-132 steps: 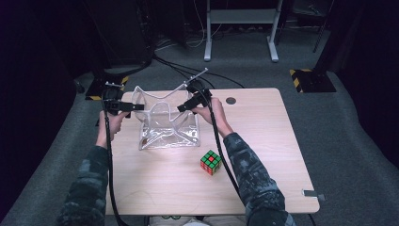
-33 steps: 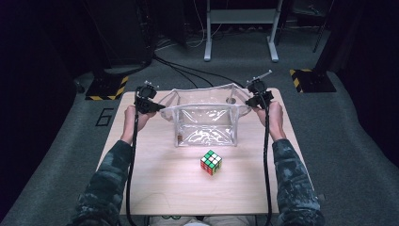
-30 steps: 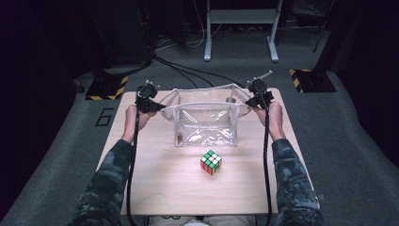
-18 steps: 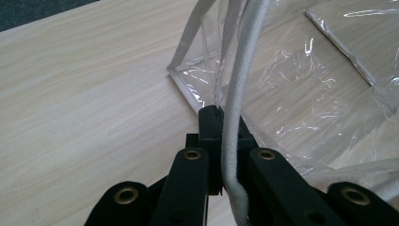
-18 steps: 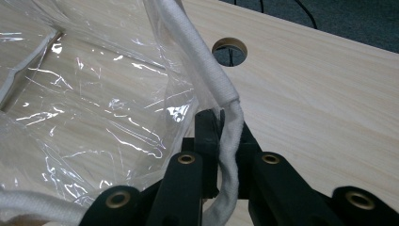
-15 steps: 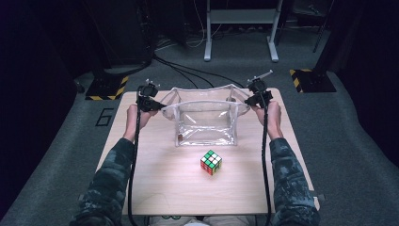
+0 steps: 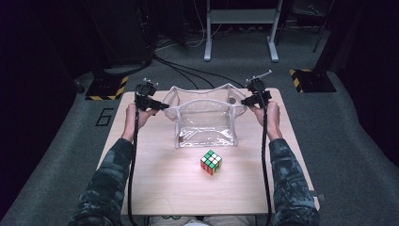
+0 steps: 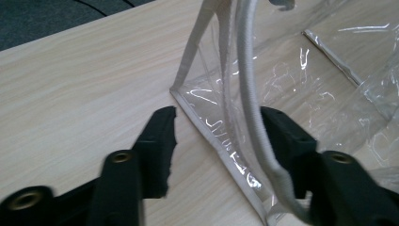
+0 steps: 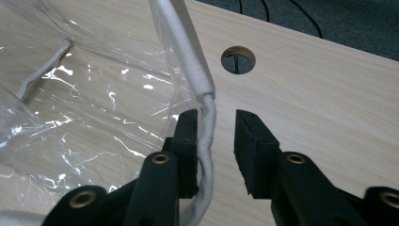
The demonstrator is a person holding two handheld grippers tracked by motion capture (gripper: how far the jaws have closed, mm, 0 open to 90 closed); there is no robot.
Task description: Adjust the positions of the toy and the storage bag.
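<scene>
1. Near edge: multicoloured puzzle cube point(image 7: 211, 162) sits on the pale wood table point(image 7: 155, 188), just in front of the bag, apart from it.
2. Mid-table: clear soft plastic bag w/ white cord-trimmed rim point(image 7: 204, 117) stands open, mouth up, btwn both grippers.
3. Left gripper point(image 7: 160, 106): jaws have just been opening, now wide; white cord handle point(image 8: 251, 94) lies btwn them against one pad, not pinched.
4. Right gripper point(image 7: 245, 101): jaws have just been opening, a narrow gap; cord beside one pad, loose.
5. Handling, my read: light, floppy, slick film, sags once released. Grab the cord rim at the side seams, not the film.
</scene>
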